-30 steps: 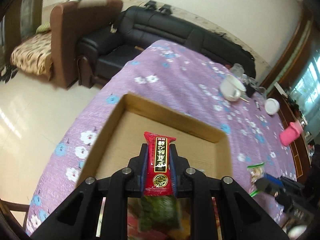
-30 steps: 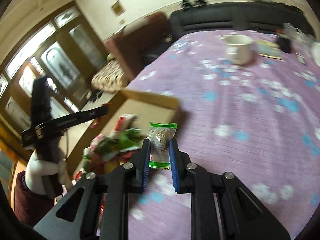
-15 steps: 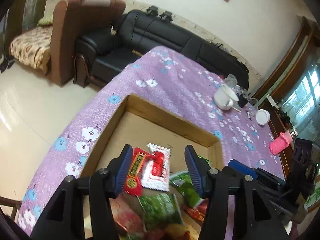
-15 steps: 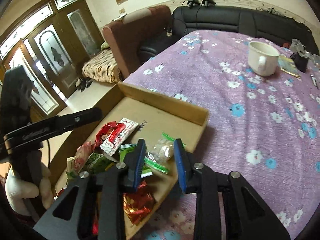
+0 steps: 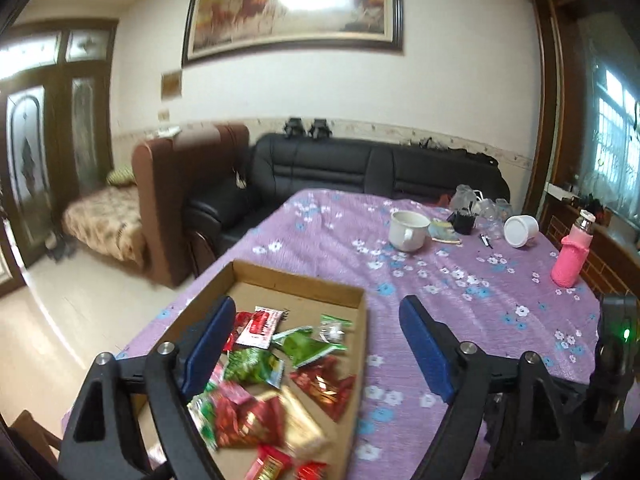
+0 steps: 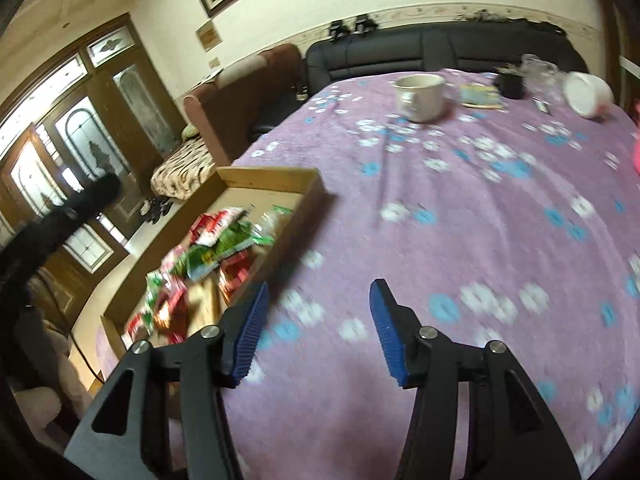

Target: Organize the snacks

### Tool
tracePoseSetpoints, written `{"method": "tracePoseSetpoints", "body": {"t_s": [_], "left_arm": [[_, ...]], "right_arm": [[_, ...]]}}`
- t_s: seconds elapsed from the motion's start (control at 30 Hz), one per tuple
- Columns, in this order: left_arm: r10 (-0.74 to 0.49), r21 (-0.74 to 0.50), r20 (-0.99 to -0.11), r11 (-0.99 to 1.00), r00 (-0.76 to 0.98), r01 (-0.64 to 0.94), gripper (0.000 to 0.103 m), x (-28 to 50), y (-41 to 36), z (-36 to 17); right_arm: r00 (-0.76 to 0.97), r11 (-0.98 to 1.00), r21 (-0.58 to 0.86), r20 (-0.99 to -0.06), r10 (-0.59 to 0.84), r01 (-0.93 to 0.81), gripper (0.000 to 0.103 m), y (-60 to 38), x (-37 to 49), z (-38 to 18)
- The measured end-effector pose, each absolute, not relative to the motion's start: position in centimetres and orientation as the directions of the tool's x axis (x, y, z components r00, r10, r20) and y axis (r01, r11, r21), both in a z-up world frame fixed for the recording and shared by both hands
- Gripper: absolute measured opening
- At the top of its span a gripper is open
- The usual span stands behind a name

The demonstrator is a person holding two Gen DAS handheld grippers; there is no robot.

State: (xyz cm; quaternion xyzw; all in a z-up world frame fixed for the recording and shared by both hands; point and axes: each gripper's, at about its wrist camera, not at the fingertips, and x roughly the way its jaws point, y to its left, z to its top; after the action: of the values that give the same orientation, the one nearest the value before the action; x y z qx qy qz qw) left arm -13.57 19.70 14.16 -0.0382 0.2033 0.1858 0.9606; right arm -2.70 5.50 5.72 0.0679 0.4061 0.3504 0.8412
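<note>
A shallow cardboard box (image 5: 298,282) lies on the purple flowered tablecloth (image 5: 460,292) and holds several snack packets (image 5: 280,364), red, green and clear. My left gripper (image 5: 316,328) is wide open and empty, above the box's right side. My right gripper (image 6: 318,300) is wide open and empty over the bare cloth, to the right of the box (image 6: 272,178) with its snack packets (image 6: 208,252).
A white mug (image 5: 408,230), a tipped white cup (image 5: 520,230), a pink bottle (image 5: 572,254) and small items stand at the table's far end. A black sofa (image 5: 360,168) and a brown armchair (image 5: 176,192) stand beyond the table. The right wrist view is motion-blurred.
Both grippers have let go of their packets, the red one and the clear green-edged one, which now lie in the box. Both have opened wide and pulled back and up.
</note>
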Motion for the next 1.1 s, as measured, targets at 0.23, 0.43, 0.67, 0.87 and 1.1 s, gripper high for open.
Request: {"method": "tracePoseSetpoints", "body": {"t_s": [0.23, 0.43, 0.67, 0.87, 1.1], "left_arm": [[0.432, 0.024, -0.408, 0.886, 0.804, -0.463, 0.085, -14.6, 16.1, 14.0], [0.496, 0.092, -0.395, 0.859, 0.773, -0.504, 0.085, -15.4, 14.0, 13.2], [0.415, 0.039, -0.482, 0.89, 0.772, -0.454, 0.085, -15.2, 13.6, 12.3], [0.377, 0.031, -0.546, 0.902, 0.748, -0.431, 0.085, -14.8, 13.3, 10.7], [0.341, 0.018, -0.6, 0.91, 0.724, -0.414, 0.086, -14.4, 13.5, 9.3]], "right_arm": [[0.441, 0.763, 0.399, -0.641, 0.628, -0.508, 0.058, 2.2, -5.0, 4.8], [0.443, 0.751, 0.383, -0.629, 0.639, -0.539, 0.059, 1.7, -6.9, 4.9], [0.435, 0.741, 0.358, -0.633, 0.64, -0.568, 0.063, 2.3, -8.2, 4.8], [0.43, 0.746, 0.332, -0.653, 0.623, -0.577, 0.064, 3.0, -8.6, 4.3], [0.416, 0.748, 0.324, -0.672, 0.613, -0.579, 0.065, 3.6, -8.6, 3.8]]}}
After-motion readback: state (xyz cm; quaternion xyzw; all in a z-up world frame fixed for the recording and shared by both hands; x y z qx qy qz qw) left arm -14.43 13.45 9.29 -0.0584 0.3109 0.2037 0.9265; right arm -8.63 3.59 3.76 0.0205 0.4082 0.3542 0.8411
